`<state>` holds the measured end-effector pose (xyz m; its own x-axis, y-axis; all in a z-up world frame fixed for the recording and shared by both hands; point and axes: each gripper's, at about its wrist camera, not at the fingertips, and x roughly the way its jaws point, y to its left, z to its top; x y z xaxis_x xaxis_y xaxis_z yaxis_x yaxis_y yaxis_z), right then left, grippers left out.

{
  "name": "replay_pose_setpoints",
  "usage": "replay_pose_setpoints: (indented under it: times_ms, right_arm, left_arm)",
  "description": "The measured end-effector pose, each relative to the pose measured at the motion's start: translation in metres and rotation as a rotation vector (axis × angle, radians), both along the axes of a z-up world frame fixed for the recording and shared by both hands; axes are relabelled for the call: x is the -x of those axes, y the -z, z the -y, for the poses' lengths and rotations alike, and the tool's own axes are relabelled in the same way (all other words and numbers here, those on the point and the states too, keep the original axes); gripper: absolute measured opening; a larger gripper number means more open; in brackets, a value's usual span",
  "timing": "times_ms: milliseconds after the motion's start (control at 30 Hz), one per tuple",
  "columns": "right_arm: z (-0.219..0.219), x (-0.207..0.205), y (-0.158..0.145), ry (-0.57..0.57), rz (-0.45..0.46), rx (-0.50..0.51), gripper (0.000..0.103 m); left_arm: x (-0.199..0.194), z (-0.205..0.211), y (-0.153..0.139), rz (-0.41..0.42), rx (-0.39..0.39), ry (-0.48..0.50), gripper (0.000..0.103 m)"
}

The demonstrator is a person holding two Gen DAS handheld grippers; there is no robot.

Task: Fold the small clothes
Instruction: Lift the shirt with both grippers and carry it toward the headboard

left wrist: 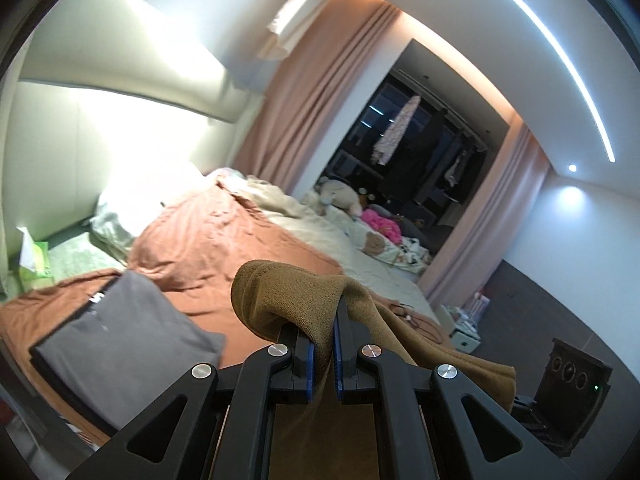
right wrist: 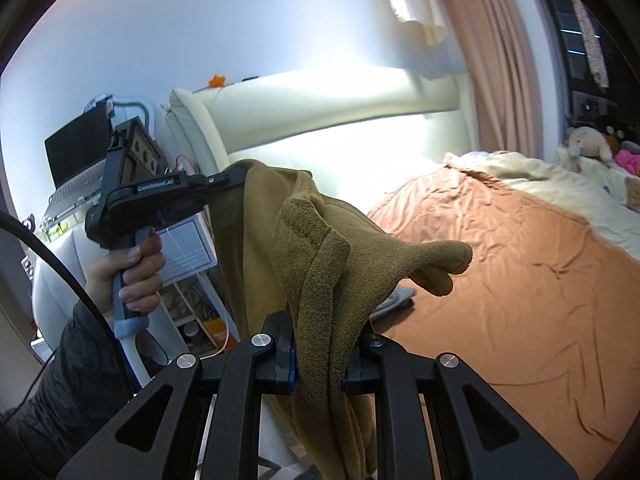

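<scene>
Left tongs [left wrist: 324, 344] nearly closed, pads pinching a fold of the brown knit garment [left wrist: 280, 300]; cloth humps over the tips and trails off to the right. Right tongs [right wrist: 320, 356] likewise clamped on a thicker bunch of the same garment [right wrist: 320, 248], a cuff-like end sticking out toward the bed. From the right wrist view the left tongs [right wrist: 228, 180] hold an upper edge, hand [right wrist: 128, 272] on the grip, so the piece hangs in the air between the two, above the orange bedspread [right wrist: 500, 280]. A folded grey garment [left wrist: 120, 340] already lies on the bed. Judgement: step is carrying the garment over to lay it flat. Do it well by drawing the two grips apart until the edge is taut, lowering the hanging end first onto bare bedspread, clear of the grey piece, releasing only once flat. Risk: the bunched right grip hides layers.
</scene>
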<state>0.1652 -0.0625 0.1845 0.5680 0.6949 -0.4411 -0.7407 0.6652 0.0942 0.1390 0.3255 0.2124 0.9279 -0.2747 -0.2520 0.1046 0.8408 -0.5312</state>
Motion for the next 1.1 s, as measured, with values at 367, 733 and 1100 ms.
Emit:
replay_pose_setpoints:
  times_ms: [367, 733, 1100]
  right_arm:
    - [-0.069, -0.050, 0.022, -0.112, -0.002, 0.045, 0.011]
    - [-0.134, -0.091, 0.046, -0.201, -0.048, 0.033, 0.011]
    - [-0.144, -0.148, 0.081, -0.187, -0.119, 0.031, 0.011]
  left_arm:
    - [-0.003, -0.089, 0.023, 0.005, -0.023, -0.152, 0.007]
    - [-0.020, -0.152, 0.028, -0.093, -0.097, -0.319, 0.007]
    - [-0.086, -0.188, 0.072, -0.205, -0.101, -0.338, 0.007]
